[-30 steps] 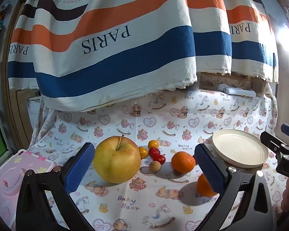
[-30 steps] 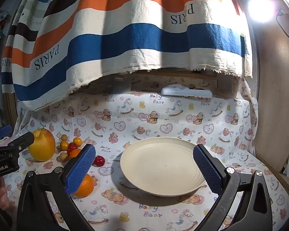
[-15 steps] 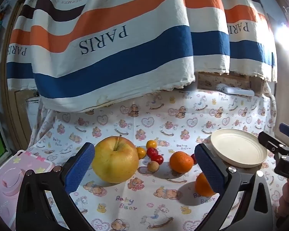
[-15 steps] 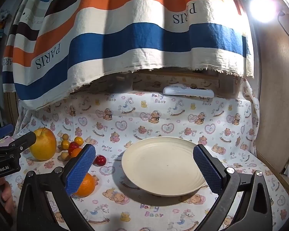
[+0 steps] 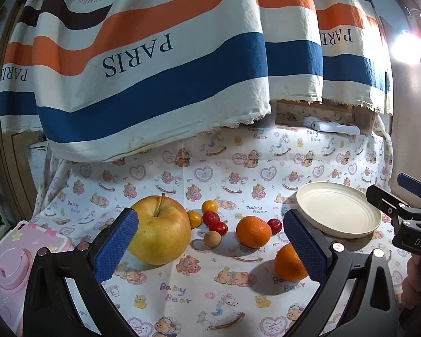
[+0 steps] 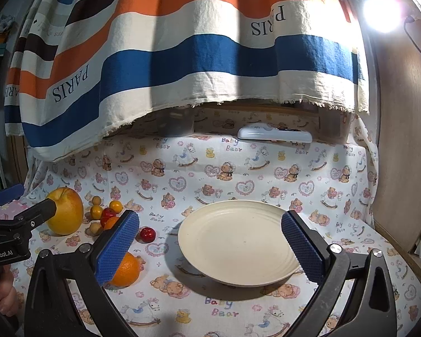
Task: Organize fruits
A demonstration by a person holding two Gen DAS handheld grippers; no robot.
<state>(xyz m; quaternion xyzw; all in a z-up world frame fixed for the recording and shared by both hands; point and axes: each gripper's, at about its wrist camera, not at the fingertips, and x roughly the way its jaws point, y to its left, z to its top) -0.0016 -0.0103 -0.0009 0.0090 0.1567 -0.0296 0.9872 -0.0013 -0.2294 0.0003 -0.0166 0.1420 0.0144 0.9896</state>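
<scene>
**Fruit loose on the cloth, plate bare**

A large yellow apple (image 5: 160, 231) sits left on the bear-print cloth (image 5: 210, 295); small red and yellow fruits (image 5: 214, 221) and two oranges (image 5: 253, 231) lie between it and the cream plate (image 5: 339, 213), right. Left gripper (image 5: 210, 248) and right gripper (image 6: 210, 248) hover nearside, fingers spread, gripping nothing.

Before you, a striped cloth (image 5: 165, 64) printed "PARIS" hangs over the back of the table (image 6: 238, 303), which wears a teddy-bear sheet. A bright lamp (image 6: 381, 12) glares at upper right beside a wooden wall panel (image 6: 404, 140); a white remote (image 6: 275, 134) lies under the cloth's hem.
</scene>
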